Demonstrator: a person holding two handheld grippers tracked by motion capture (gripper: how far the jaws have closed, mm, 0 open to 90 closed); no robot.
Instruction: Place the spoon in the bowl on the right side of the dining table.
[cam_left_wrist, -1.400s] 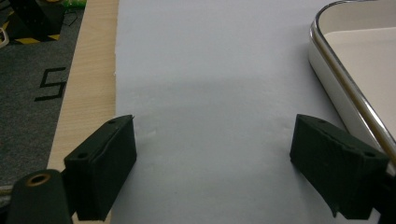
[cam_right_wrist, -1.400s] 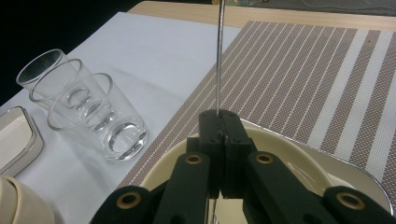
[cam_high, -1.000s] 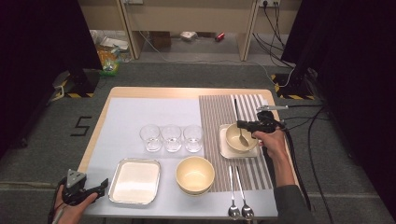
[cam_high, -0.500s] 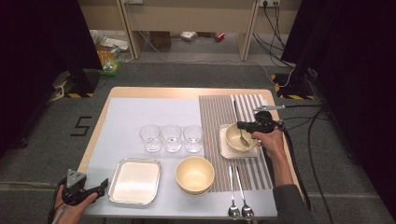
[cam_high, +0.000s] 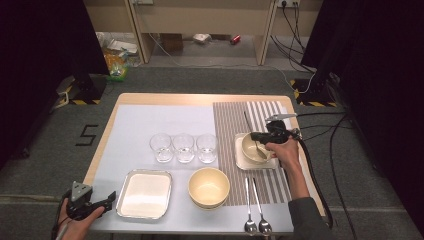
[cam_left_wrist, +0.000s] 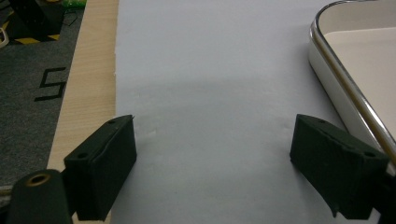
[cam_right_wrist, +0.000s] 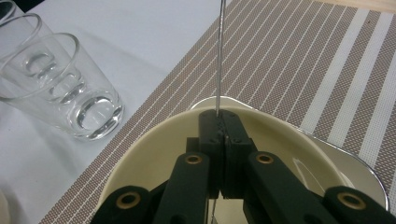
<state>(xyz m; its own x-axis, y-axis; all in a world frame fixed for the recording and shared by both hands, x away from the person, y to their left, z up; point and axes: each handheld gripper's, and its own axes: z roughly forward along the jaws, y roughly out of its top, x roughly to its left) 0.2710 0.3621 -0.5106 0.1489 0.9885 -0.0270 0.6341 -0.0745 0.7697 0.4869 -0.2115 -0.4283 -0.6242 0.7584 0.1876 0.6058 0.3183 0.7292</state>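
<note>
My right gripper (cam_high: 261, 136) has its jaws clamped on a thin metal utensil (cam_right_wrist: 218, 56), gripped edge-on; its handle rises straight up past the jaws in the right gripper view, and in the high view it slants up and away (cam_high: 248, 122) over the striped mat (cam_high: 230, 120). Whether it is a spoon or a fork I cannot tell, since its lower end is hidden. The jaws hang over a cream bowl (cam_high: 250, 150), which sits on a small square plate (cam_high: 239, 161) on the mat, at the right of the worktop (cam_high: 165, 99).

Left of the bowl, three glasses (cam_high: 183, 147) stand in a row on the pale cloth (cam_high: 150, 120). Nearer me sit a larger cream bowl (cam_high: 208, 186), at the mat's left edge, and two spoons (cam_high: 255, 222) side by side on the mat.

My left gripper (cam_high: 100, 204) rests at the near left corner, jaws wide apart with nothing but bare cloth between them. A white tray (cam_high: 145, 194) lies just beside it.
</note>
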